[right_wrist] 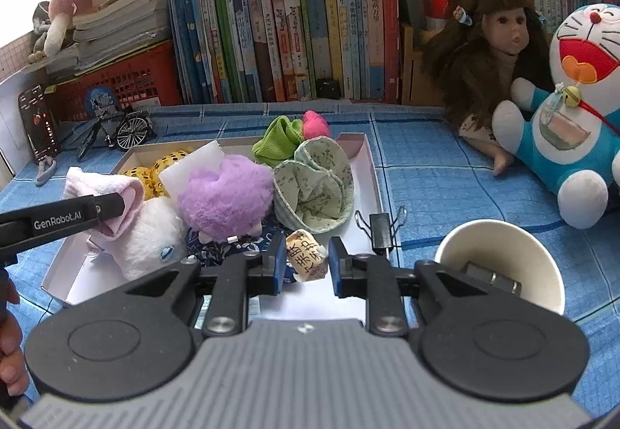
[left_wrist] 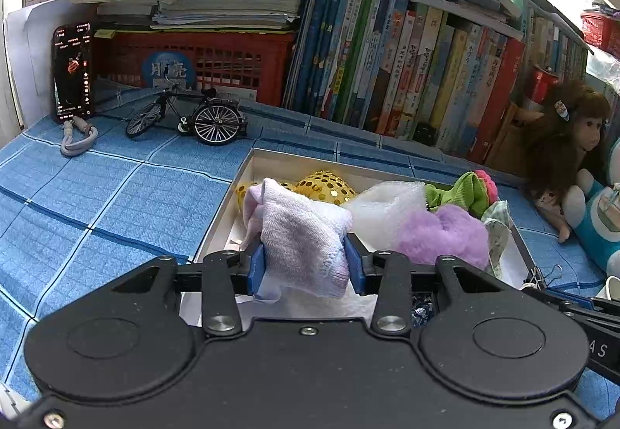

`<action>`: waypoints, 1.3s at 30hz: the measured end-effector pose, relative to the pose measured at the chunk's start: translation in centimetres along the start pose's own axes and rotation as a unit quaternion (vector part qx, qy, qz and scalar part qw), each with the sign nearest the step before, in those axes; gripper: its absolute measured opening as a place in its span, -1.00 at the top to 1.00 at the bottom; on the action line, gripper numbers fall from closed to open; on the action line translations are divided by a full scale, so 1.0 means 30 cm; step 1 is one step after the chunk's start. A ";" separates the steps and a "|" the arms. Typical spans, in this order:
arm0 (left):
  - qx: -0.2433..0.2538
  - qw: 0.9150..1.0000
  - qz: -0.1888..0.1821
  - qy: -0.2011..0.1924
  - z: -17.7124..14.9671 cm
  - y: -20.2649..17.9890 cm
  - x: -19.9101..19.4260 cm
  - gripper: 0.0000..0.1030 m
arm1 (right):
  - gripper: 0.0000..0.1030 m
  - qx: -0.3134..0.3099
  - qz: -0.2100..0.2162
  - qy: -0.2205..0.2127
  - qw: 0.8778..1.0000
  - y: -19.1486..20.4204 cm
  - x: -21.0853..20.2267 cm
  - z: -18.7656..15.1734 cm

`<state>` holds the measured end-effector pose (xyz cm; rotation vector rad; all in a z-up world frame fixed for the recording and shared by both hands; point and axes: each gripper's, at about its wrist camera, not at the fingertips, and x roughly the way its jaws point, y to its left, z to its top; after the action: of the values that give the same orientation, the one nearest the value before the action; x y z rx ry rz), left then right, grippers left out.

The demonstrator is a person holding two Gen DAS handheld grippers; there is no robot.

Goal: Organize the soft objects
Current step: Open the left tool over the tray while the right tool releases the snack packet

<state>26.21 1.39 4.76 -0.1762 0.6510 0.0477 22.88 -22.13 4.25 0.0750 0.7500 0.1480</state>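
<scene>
My left gripper (left_wrist: 305, 260) is shut on a pale pink-lilac towel (left_wrist: 298, 235) and holds it over the near left part of the white shallow box (left_wrist: 248, 167). In the box lie a gold sequin piece (left_wrist: 327, 185), a white foam piece (left_wrist: 381, 210), a purple fluffy ball (left_wrist: 441, 231) and a green cloth (left_wrist: 461, 192). In the right wrist view, my right gripper (right_wrist: 304, 266) is open around a small yellow printed packet (right_wrist: 306, 254) at the box's near edge (right_wrist: 372, 173). The towel (right_wrist: 112, 192), purple ball (right_wrist: 224, 196) and a green floral pouch (right_wrist: 317, 192) show there too.
A paper cup (right_wrist: 503, 266) with a metal clip inside stands right of the box, with a binder clip (right_wrist: 381, 231) beside it. A doll (right_wrist: 488, 53) and blue plush (right_wrist: 573, 111) sit at right. Books (right_wrist: 294, 30), a red basket (left_wrist: 217, 61), model bicycle (left_wrist: 193, 117) and phone (left_wrist: 73, 70) line the back.
</scene>
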 end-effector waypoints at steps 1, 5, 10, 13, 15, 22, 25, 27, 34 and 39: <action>-0.001 1.000 0.000 0.000 -0.001 0.001 0.002 0.23 | 0.44 0.002 0.002 0.003 1.000 -0.002 0.003 -0.001; -0.002 1.000 -0.005 0.002 -0.006 0.006 0.005 0.22 | 0.44 0.010 0.015 0.017 1.000 -0.003 0.009 -0.008; -0.004 1.000 -0.007 0.006 -0.010 0.009 0.020 0.21 | 0.44 0.001 0.013 0.024 1.000 0.011 0.020 -0.010; -0.006 1.000 -0.007 0.007 -0.011 0.008 0.027 0.21 | 0.44 -0.002 0.015 0.029 0.999 0.018 0.030 -0.010; -0.006 1.000 -0.007 0.007 -0.012 0.008 0.029 0.21 | 0.44 -0.002 0.016 0.033 0.999 0.020 0.037 -0.012; -0.008 1.000 -0.009 0.008 -0.013 0.007 0.033 0.18 | 0.44 0.006 0.018 0.041 0.999 0.022 0.050 -0.019; -0.009 1.000 -0.010 0.007 -0.015 0.013 0.034 0.17 | 0.42 0.006 0.019 0.040 0.999 0.021 0.049 -0.020; -0.010 1.000 -0.010 0.007 -0.015 0.014 0.033 0.15 | 0.39 0.006 0.021 0.040 0.999 0.021 0.049 -0.020; -0.015 1.000 -0.006 0.009 -0.023 0.024 0.018 -0.26 | 0.33 0.006 0.024 0.035 0.999 0.017 0.037 -0.025; -0.007 1.000 -0.007 -0.005 -0.029 0.023 -0.015 -0.49 | 0.02 0.004 0.024 0.027 0.999 0.016 0.014 -0.026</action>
<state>25.27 1.91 4.26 -0.1932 0.6387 0.0389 22.60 -21.58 3.47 0.0962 0.8028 0.1932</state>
